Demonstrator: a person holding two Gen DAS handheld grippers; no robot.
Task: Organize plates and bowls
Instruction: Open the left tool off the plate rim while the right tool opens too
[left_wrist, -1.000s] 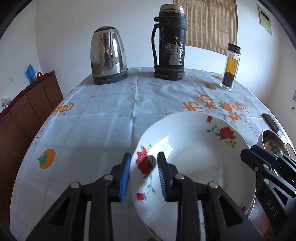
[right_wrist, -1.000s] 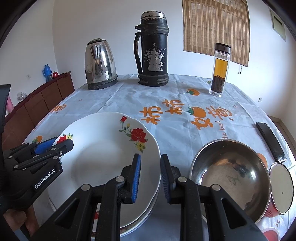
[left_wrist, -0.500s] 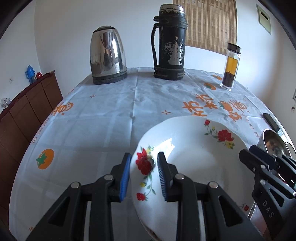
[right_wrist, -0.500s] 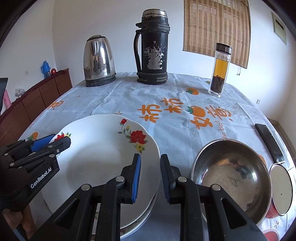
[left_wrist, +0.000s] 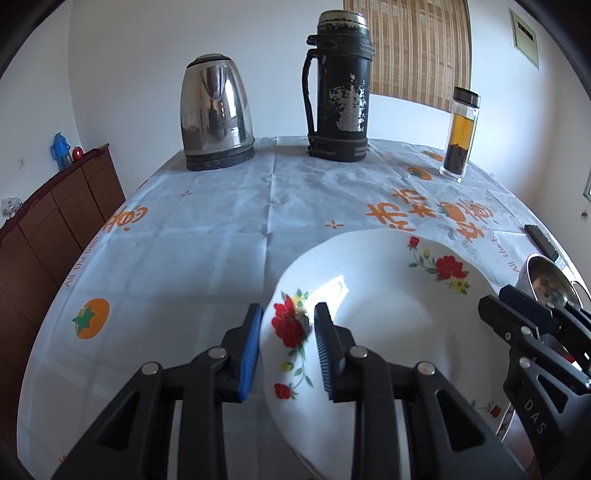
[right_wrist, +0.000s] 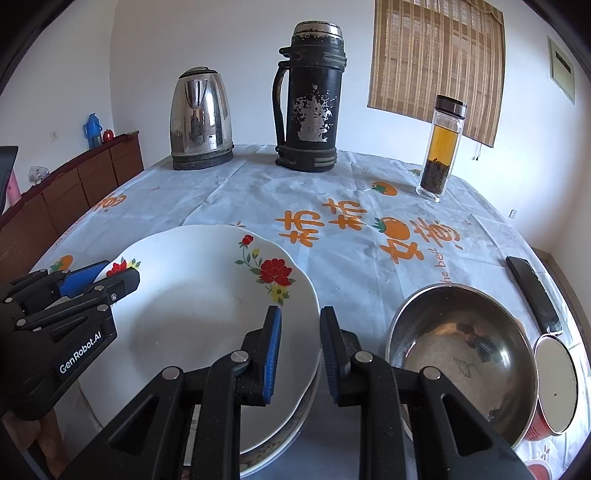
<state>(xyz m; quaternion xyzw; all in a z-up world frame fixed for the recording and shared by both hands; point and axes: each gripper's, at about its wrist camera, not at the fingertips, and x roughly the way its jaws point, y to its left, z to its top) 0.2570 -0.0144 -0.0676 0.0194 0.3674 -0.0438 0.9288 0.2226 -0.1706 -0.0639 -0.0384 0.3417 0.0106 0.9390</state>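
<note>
Rim of white flowered ceramic plate (left_wrist: 388, 325) sits between my left hand-held gripper (left_wrist: 288, 328) pads, unclamped; I'd squeeze squarely. Right hand-held gripper (right_wrist: 299, 347) open, empty.

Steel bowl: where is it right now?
In the right wrist view the steel bowl sits on the tablecloth at lower right, between the stacked floral plate and the red lidded cup, near the black remote.

White walls (right_wrist: 240, 44) surround me, daylight washing over them. A bamboo blind (right_wrist: 436, 59) covers the window at back right, with a small framed panel (right_wrist: 561, 70) farther right. Along my left runs a dark wooden sideboard (left_wrist: 62, 206). The counter (left_wrist: 221, 221) wears a pale printed cloth.
</note>
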